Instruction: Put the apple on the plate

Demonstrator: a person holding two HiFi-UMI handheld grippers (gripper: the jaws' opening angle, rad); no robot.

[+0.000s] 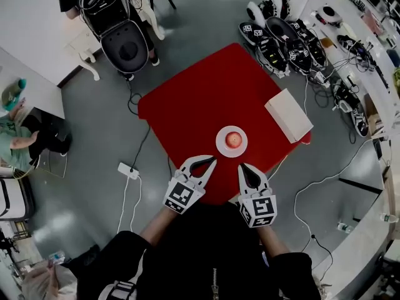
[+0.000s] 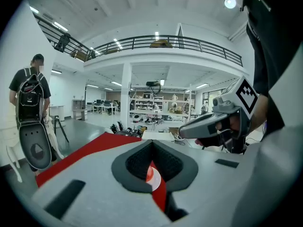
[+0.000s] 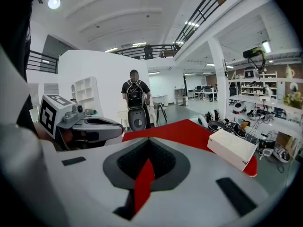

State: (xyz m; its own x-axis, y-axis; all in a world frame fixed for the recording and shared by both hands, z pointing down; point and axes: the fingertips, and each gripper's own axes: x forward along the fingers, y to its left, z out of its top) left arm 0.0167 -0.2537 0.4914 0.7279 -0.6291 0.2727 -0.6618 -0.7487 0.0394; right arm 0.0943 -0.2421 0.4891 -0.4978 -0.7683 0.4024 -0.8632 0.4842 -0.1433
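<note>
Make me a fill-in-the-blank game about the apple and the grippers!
The apple sits on a white ____.
The table is coloured ____.
The left gripper and right gripper hold nothing and are both ____, not open.
Missing words: plate, red, shut.

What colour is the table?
The table is red; the head view shows it best.
</note>
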